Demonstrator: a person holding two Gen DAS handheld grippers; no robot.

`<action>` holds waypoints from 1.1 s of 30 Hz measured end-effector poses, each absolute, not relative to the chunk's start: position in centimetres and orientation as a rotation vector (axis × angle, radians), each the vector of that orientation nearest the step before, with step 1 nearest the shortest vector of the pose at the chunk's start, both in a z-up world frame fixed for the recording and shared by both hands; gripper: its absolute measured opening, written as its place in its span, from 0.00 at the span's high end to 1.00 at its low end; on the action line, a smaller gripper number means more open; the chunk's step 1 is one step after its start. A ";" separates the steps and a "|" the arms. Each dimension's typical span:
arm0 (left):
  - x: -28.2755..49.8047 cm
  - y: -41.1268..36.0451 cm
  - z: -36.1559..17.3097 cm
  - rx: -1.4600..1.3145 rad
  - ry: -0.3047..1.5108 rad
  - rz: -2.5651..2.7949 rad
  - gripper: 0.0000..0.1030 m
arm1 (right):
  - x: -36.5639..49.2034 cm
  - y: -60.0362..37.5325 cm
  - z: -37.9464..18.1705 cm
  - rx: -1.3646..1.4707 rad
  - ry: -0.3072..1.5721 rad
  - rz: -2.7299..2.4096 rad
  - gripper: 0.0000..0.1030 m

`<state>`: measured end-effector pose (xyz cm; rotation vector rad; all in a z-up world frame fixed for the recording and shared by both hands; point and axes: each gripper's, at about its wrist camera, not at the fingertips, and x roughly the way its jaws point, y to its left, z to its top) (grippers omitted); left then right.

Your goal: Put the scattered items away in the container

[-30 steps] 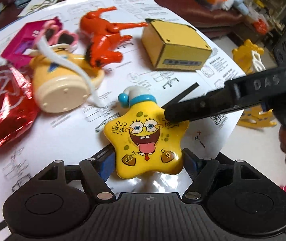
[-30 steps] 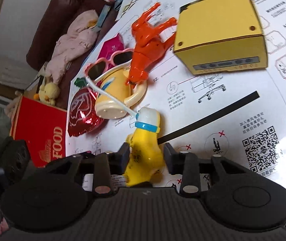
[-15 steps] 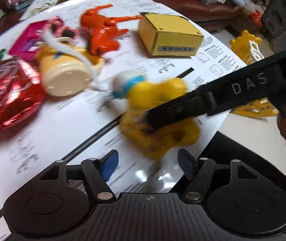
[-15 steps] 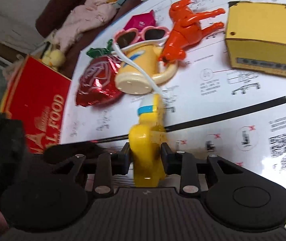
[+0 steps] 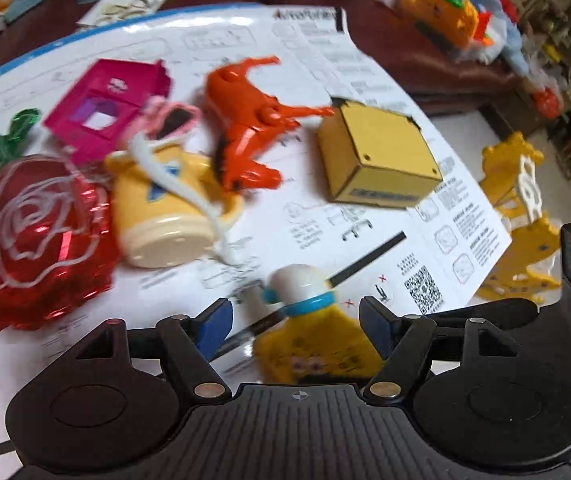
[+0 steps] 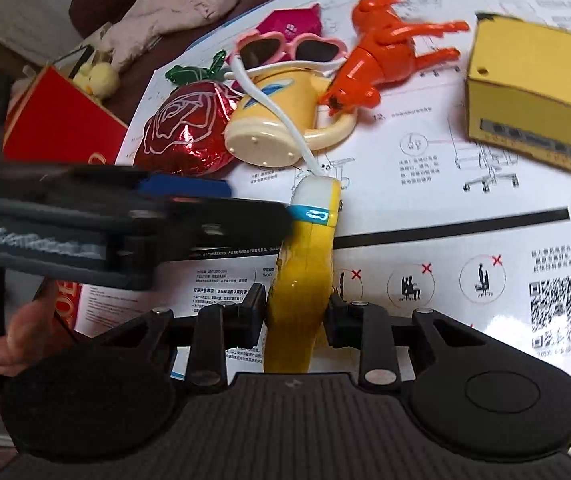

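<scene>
Lifted off the counter [image 6: 425, 208] since a second ago, the yellow star toy [image 6: 305, 280] is gripped edge-on by the right claw [image 6: 295, 312]; the left claw [image 5: 295, 320] is held open around it

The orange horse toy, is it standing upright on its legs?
No. The horse lies on its side on the paper, legs sticking out sideways toward the yellow box.
</scene>
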<state>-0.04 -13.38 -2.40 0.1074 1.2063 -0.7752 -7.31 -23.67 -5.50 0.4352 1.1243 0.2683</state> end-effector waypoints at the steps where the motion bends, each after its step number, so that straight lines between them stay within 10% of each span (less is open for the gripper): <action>1: -0.1 -14.0 -2.7 0.125 1.212 -0.765 0.21 | -7.3 -23.5 -5.4 0.423 1.121 0.273 0.66; 13: -0.7 -14.6 -4.6 0.218 1.218 -0.659 0.48 | -7.7 -22.6 -5.6 0.379 1.100 0.313 0.54; 33: -2.0 -10.6 -3.2 0.317 1.028 -0.769 0.35 | -7.9 -23.0 -5.7 0.403 1.136 0.346 0.50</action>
